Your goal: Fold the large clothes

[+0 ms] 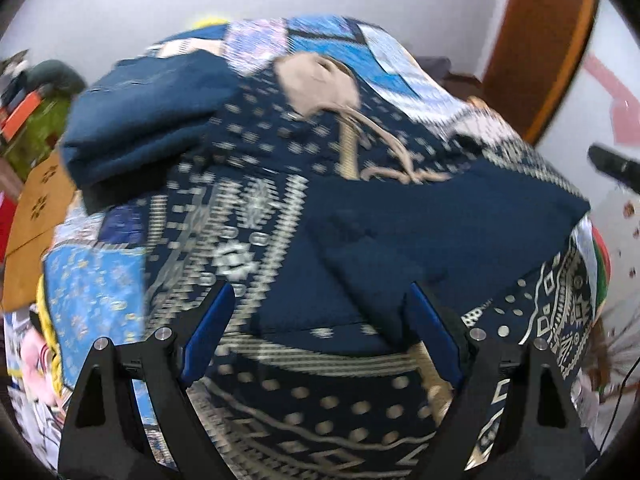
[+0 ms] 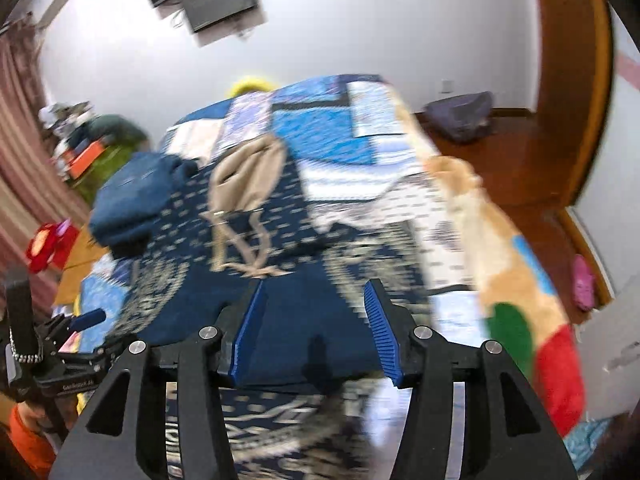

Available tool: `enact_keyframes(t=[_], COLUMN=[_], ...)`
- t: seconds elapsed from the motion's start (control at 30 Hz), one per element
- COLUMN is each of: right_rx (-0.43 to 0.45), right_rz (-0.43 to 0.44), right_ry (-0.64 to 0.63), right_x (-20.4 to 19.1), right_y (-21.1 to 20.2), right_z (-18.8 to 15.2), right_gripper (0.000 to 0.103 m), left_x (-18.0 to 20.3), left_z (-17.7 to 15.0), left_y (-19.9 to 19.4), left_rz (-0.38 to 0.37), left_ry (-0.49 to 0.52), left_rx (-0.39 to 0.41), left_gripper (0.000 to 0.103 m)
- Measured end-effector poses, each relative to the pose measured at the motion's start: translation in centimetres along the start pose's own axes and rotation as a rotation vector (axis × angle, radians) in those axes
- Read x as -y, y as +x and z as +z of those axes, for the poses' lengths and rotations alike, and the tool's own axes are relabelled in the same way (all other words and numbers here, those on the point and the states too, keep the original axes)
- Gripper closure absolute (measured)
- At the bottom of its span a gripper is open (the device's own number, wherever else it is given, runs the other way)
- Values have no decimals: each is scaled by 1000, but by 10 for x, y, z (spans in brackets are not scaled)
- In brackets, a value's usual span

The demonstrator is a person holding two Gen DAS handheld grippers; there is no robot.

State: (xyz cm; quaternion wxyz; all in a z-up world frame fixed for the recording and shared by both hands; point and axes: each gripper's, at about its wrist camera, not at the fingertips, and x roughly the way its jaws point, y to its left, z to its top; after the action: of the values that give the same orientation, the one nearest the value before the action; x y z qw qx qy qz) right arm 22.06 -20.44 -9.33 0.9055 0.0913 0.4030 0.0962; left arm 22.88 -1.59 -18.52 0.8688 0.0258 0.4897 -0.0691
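A dark navy garment (image 1: 420,232) lies flat on the patterned bed cover, folded into a rough rectangle; it also shows in the right wrist view (image 2: 304,320). My left gripper (image 1: 320,292) is open and empty, its blue pads over the garment's near left part. My right gripper (image 2: 316,284) is open and empty, just above the garment's near edge. A second navy garment (image 1: 148,120) lies folded at the far left of the bed, also in the right wrist view (image 2: 136,196). Both views are blurred by motion.
A beige drawstring bag (image 1: 316,84) lies mid-bed beyond the garment, also in the right wrist view (image 2: 248,176). The left gripper's body (image 2: 52,344) shows at lower left. A plush blanket (image 2: 520,280) drapes the bed's right edge. Wooden floor and a door lie to the right.
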Motion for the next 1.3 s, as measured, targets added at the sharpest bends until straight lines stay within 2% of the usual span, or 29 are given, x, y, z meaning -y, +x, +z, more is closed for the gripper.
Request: enact_keyframes(t=[0.07, 0.17, 0.33, 0.4, 0.43, 0.5, 0.57, 0.7, 0.87, 0.93, 1.07, 1.17, 1.2, 1.3], right_rx=[11, 26, 15, 1, -6, -12, -16, -11, -5, -18, -102, -146, -150, -142], right_rz=[-24, -47, -49, -56, -58, -52, -51, -60, -71, -40, 20, 65, 68, 45], right_ry=[22, 87, 160, 167, 169, 170, 165, 138, 99, 95, 161, 187, 181, 105], right_x=[13, 36, 60, 65, 65, 67, 66, 62, 55, 52, 52, 47, 44, 30], right_y=[-5, -13, -16, -13, -11, -9, -7, -5, 2, 12, 42, 55, 56, 56], right_z=[-1, -4, -13, -15, -16, -18, -18, -14, -4, -3, -11, -21, -23, -28], right_gripper=[55, 55, 54, 54, 54, 54, 54, 54, 54, 54, 54, 52, 47, 42], left_x=[11, 20, 17, 15, 14, 10, 2, -27, -57, -67, -86, -106, -110, -127], left_z=[0, -1, 17, 23, 26, 31, 36, 52, 66, 65, 51, 38, 35, 21], left_y=[18, 44, 51, 54, 56, 60, 58, 23, -33, -47, -45, -31, -26, -6], left_rz=[-5, 26, 33, 28, 16, -17, -43, -115, -131, -131, -83, -42, -28, 21], left_ry=[29, 66, 79, 74, 72, 56, 12, -99, -145, -159, -203, -251, -258, -284], left_rx=[-52, -114, -81, -74, -75, -77, -61, 65, 246, 294, 305, 257, 245, 173], left_gripper=[15, 15, 19, 43, 50, 82, 92, 93, 94, 94, 94, 94, 94, 93])
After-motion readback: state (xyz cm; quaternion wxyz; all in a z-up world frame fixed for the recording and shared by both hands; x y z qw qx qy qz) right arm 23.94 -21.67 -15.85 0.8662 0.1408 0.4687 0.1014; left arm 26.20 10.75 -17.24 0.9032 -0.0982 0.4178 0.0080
